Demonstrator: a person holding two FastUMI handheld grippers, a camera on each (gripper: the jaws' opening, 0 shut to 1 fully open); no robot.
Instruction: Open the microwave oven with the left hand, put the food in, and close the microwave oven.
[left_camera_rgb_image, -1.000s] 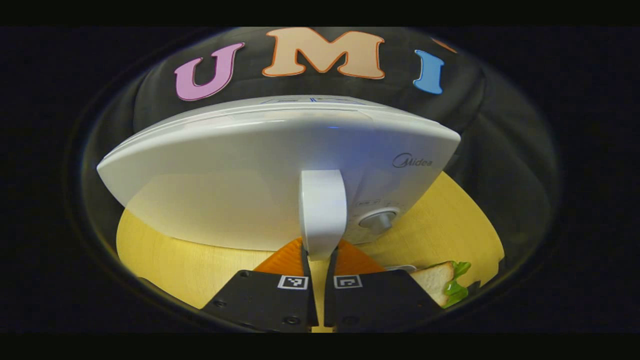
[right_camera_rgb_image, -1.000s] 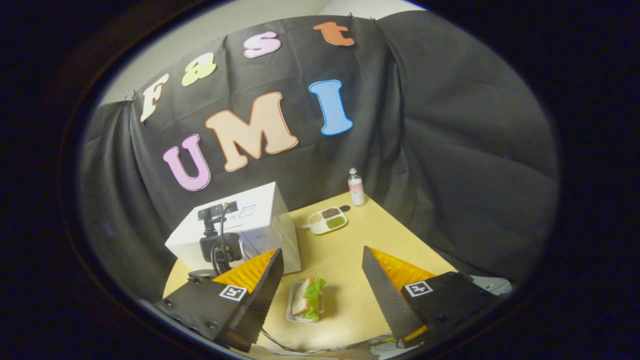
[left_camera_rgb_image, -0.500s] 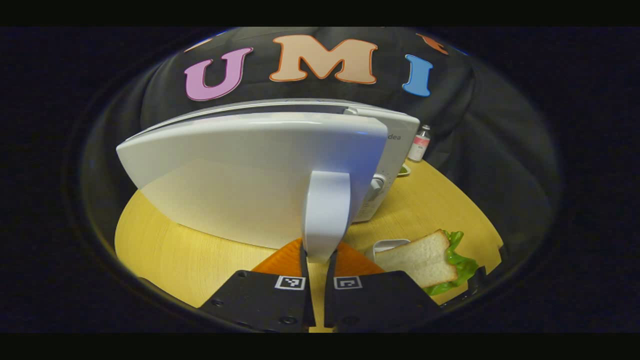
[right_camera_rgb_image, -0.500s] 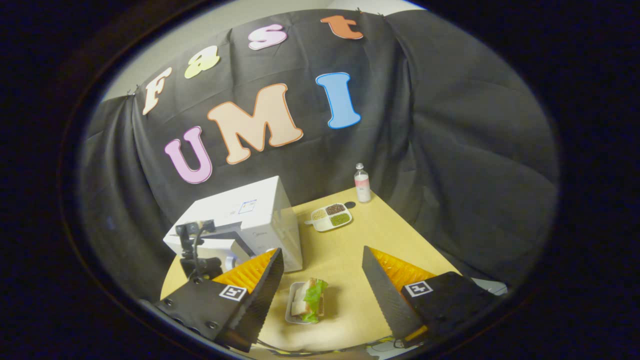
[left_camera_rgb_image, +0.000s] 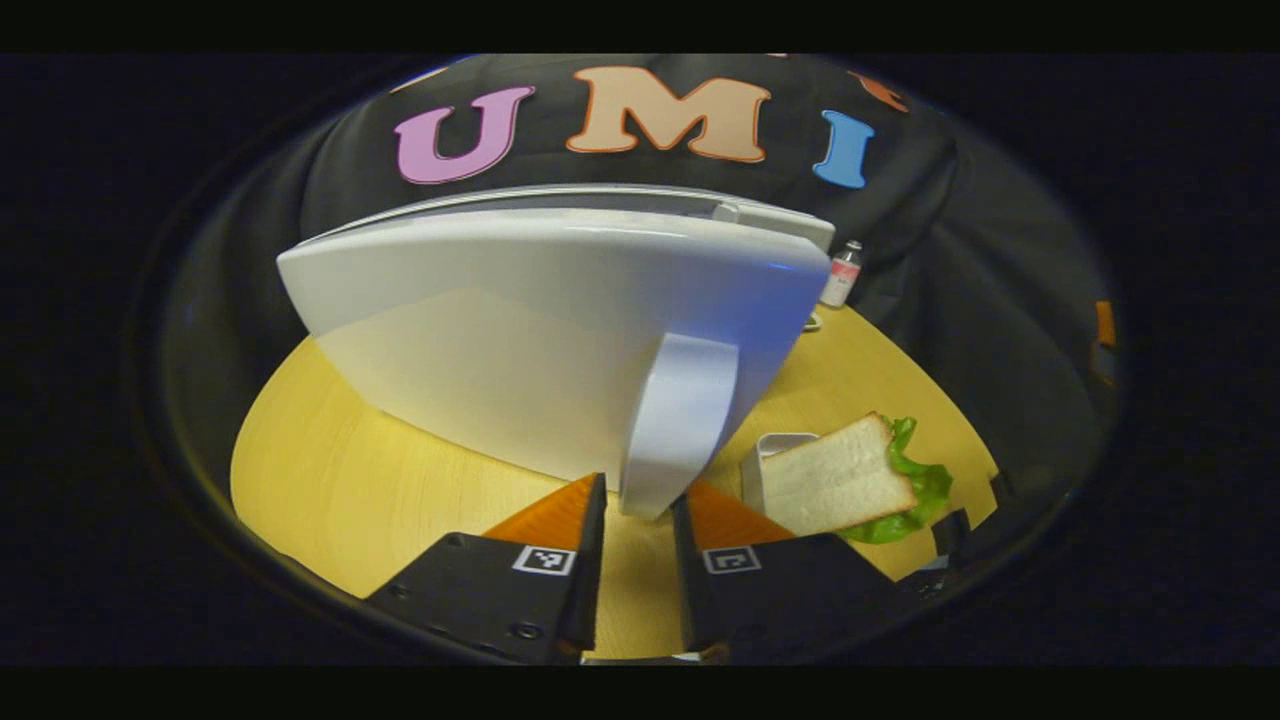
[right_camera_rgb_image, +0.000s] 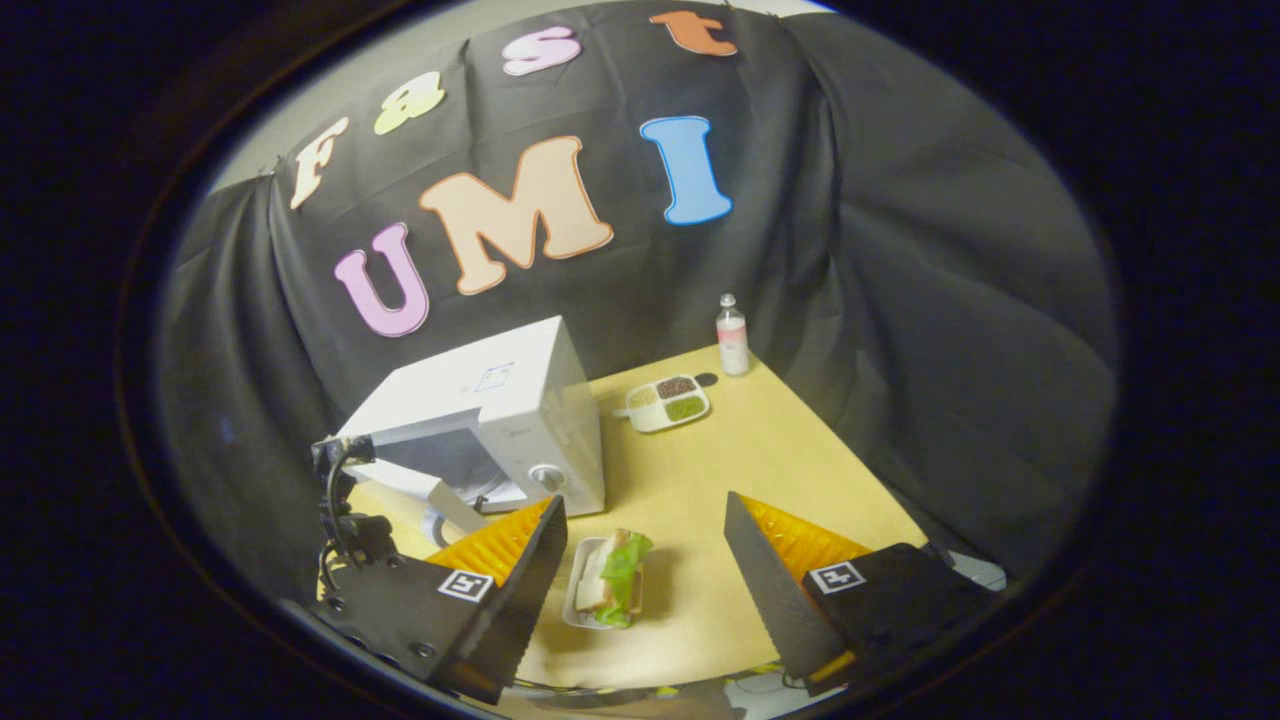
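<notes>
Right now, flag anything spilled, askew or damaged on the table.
Nothing stands out. The microwave door stands open as the task needs, the sandwich sits in its dish, and the snack tray and bottle stand undisturbed.

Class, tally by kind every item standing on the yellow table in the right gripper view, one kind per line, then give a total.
Microwave oven: 1
Sandwich on its small tray: 1
Divided snack dish: 1
Bottle: 1
Total: 4

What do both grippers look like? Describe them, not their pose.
The left gripper and right gripper match: each has two wedge-shaped, ribbed fingers on blocky, screwed mounts, and each mount bears a square black-and-white tag.
</notes>
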